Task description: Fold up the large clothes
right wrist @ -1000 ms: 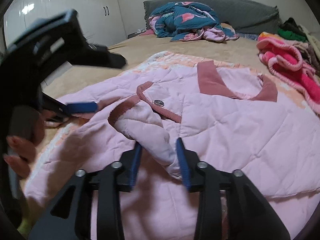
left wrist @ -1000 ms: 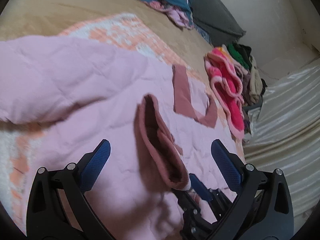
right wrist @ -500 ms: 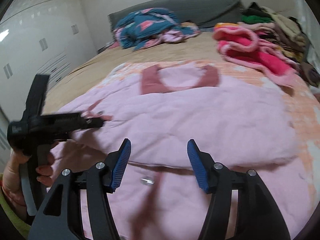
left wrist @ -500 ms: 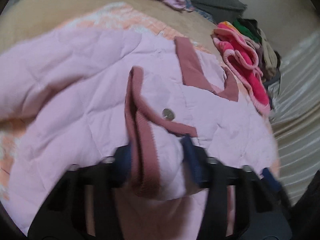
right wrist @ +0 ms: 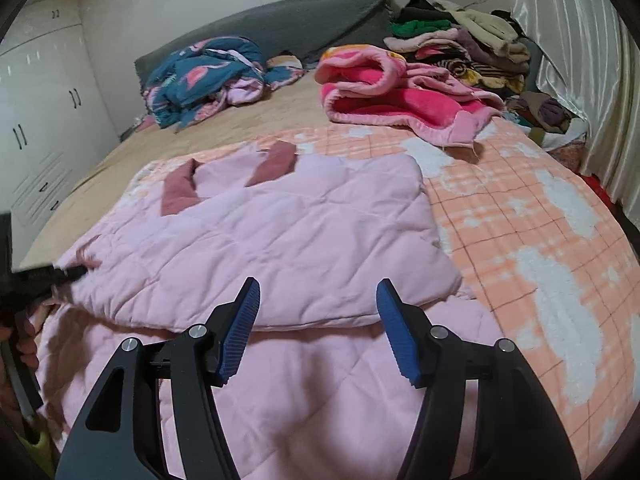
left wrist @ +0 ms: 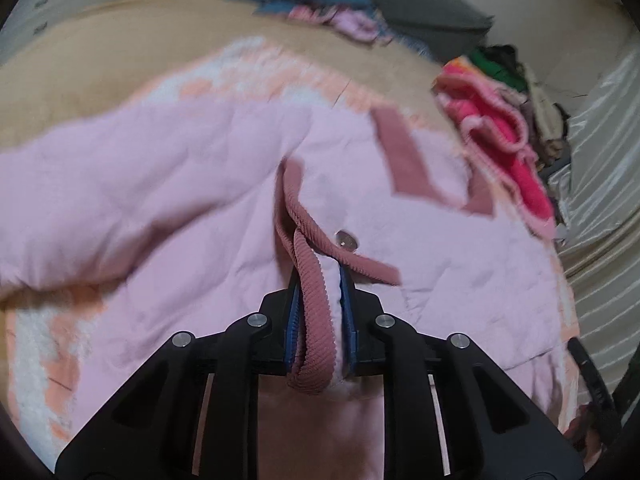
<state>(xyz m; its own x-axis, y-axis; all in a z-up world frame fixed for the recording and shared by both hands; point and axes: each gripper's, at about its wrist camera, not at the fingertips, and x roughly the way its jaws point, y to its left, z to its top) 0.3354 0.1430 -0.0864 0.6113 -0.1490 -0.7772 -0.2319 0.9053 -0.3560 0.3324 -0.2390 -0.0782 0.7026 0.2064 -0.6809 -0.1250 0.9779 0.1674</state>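
A pale pink quilted jacket (right wrist: 300, 240) with a dusty-rose collar (right wrist: 180, 188) lies spread on the bed. Its sleeve is folded across the body. In the left wrist view my left gripper (left wrist: 318, 280) is shut on the sleeve's ribbed rose cuff (left wrist: 316, 320), which runs between the blue pads; a metal snap (left wrist: 346, 239) sits just beyond. The jacket body (left wrist: 160, 200) fills that view. My right gripper (right wrist: 318, 304) stands open over the jacket's lower part, nothing between its fingers. The left gripper (right wrist: 68, 272) shows at the right wrist view's left edge, held by a hand (right wrist: 24, 340).
An orange checked blanket (right wrist: 520, 220) lies under the jacket. Behind are a bright pink fleece (right wrist: 400, 96), a teal patterned quilt (right wrist: 208, 72) and a stack of folded clothes (right wrist: 460, 40). A curtain (right wrist: 580, 60) hangs at right, a white wardrobe (right wrist: 40, 120) at left.
My left gripper closed from wide open onto the sleeve cuff. My right gripper let go of the sleeve, opened wider and swung right across the jacket.
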